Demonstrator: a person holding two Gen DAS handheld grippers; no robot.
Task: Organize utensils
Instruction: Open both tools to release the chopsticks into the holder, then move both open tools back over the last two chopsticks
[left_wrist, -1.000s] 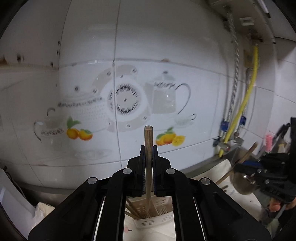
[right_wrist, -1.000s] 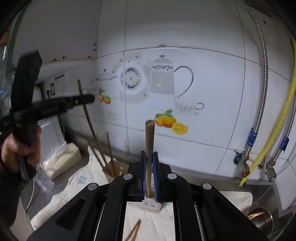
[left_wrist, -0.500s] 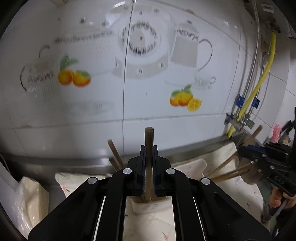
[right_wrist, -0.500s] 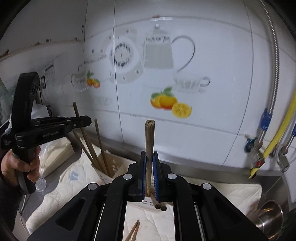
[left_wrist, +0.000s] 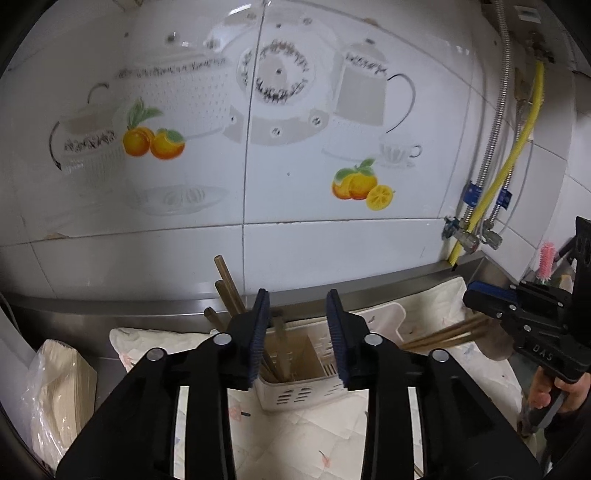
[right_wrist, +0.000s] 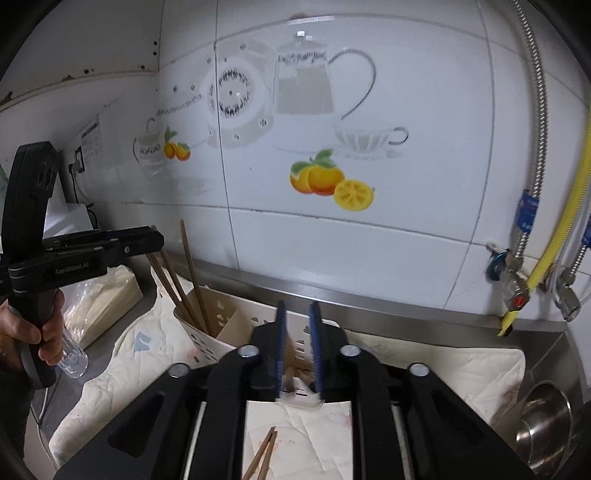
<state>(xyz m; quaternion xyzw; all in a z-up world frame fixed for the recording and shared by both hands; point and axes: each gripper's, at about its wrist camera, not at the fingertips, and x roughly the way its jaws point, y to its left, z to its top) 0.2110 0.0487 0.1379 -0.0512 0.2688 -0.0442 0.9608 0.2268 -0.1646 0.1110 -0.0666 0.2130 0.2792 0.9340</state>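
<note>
Presently, in the left wrist view, the left gripper (left_wrist: 298, 325) stands with its jaws spread wide and nothing between them. Directly beyond and below its blue-lined fingertips (left_wrist: 258, 332) sits the white slotted holder (left_wrist: 295, 391), resting on a pale quilted cloth (left_wrist: 295, 443) that covers the counter. Several wooden chopsticks (left_wrist: 225, 284) stand in the holder's left compartment, leaning left toward the wall; one more stick stands upright in the gap between the jaws, inside the holder.

At the right edge of the same view the right gripper (left_wrist: 476, 291) appears, with a bundle of chopsticks (left_wrist: 443, 334) lying slanted just below its tip.

In the right wrist view, the right gripper (right_wrist: 298, 347) shows its jaws parted narrowly, with no stick clamped between them; the fingertips are blurred. It hovers over the holder's right end (right_wrist: 299, 397). Two loose chopsticks (right_wrist: 264, 454) lie on the cloth (right_wrist: 461, 373) near the bottom edge, between the gripper's arms. To the left, the chopsticks (right_wrist: 188, 273) in the holder's far compartment lean against its wall, close beside the tip of the left gripper (right_wrist: 157, 240), which a hand (right_wrist: 26, 332) grips by its handle.

A steel pot (right_wrist: 546, 424) sits at the cloth's right edge. A bagged stack of paper (left_wrist: 55, 391) lies at the counter's left end. Behind everything rises a white tiled wall (right_wrist: 406, 229) with teapot and orange decals, and a yellow hose (right_wrist: 561, 221) beside a braided metal hose (right_wrist: 535, 158) at the right.
</note>
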